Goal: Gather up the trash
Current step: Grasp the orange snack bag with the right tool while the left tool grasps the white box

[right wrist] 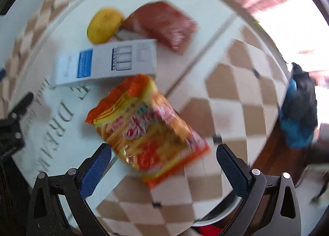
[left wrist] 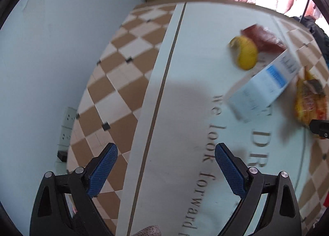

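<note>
Right gripper (right wrist: 163, 160): I have its jaws spread wide and empty, lined up on either side of the orange noodle packet (right wrist: 144, 131), which fills the centre of the right wrist frame; I judge this to be the approach for a grasp.
Left gripper (left wrist: 166, 165): jaws released, holding nothing, hovering over bare tablecloth (left wrist: 185, 91) at lower centre so it stays out of the way.
Trash pile: the yellow lemon (right wrist: 103, 26), reddish-brown packet (right wrist: 164, 26) and white-and-blue carton (right wrist: 104, 62) lie clustered in the upper half of the right wrist frame, the carton just beside the noodle packet.
Clarity: both views are motion-blurred, so I cannot read the labels.
Bin: not in view.
</note>
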Demonstrator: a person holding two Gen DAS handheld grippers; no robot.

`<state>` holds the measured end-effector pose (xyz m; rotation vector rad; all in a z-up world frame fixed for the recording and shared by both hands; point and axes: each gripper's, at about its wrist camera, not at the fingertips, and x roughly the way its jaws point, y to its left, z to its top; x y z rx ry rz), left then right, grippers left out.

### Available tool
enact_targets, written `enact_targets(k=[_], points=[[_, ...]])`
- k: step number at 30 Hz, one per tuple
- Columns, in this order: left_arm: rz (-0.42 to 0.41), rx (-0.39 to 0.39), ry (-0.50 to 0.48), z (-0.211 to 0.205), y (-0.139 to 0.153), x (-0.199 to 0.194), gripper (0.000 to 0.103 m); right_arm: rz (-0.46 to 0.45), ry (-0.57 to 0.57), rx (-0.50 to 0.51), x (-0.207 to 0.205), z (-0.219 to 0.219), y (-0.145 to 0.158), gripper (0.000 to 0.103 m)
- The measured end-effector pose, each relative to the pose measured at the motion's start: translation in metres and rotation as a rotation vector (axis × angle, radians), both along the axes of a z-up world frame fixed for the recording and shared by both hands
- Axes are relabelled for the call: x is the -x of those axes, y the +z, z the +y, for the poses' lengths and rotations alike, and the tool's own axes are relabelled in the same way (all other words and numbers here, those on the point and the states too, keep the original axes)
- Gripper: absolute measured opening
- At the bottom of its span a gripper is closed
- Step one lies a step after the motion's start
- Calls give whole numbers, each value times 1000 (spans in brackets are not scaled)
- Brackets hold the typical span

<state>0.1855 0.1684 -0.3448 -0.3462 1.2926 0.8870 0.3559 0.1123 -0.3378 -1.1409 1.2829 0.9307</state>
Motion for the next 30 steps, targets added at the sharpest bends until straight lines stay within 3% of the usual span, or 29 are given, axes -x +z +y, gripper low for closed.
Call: enact_targets(k=[2,5,7,10,14,17,24,25,26,27,28,30], points=[[3,5,-1,2,-5,1,97,12,49,47,3,9,-15,103],[-6,-7,-22,2,-1,0,97,50,-25,10,-6,7,-13,102],[-22,-36,-51,0,12,-5,97,96,-140,-25,-18,-5,-9,77],[-46,-77,-123,-2,31,-22,97,119,-301,-71,-34,-34,-2,71],[-67,-70,-299,-17,44,-60,97,105,-492,-128,-54,-77,8,69],[-34,-32,-438,-25,36,-91,97,118,-622,-166,-69,-113,15,69],[32,63,-649,-49,17,-137,95,133,-709,-167,-75,-139,10,69],[37,65,-663,-51,14,-139,86,131,-710,-168,-74,-140,10,68],[44,68,-669,-54,13,-139,68,128,-711,-169,-76,-129,5,68],[56,75,-672,-56,11,-142,59,125,-715,-173,-76,-131,5,68],[63,85,-674,-56,9,-142,44,124,-715,-177,-76,-127,2,67],[64,71,-675,-59,9,-136,39,123,-713,-184,-71,-122,2,67]])
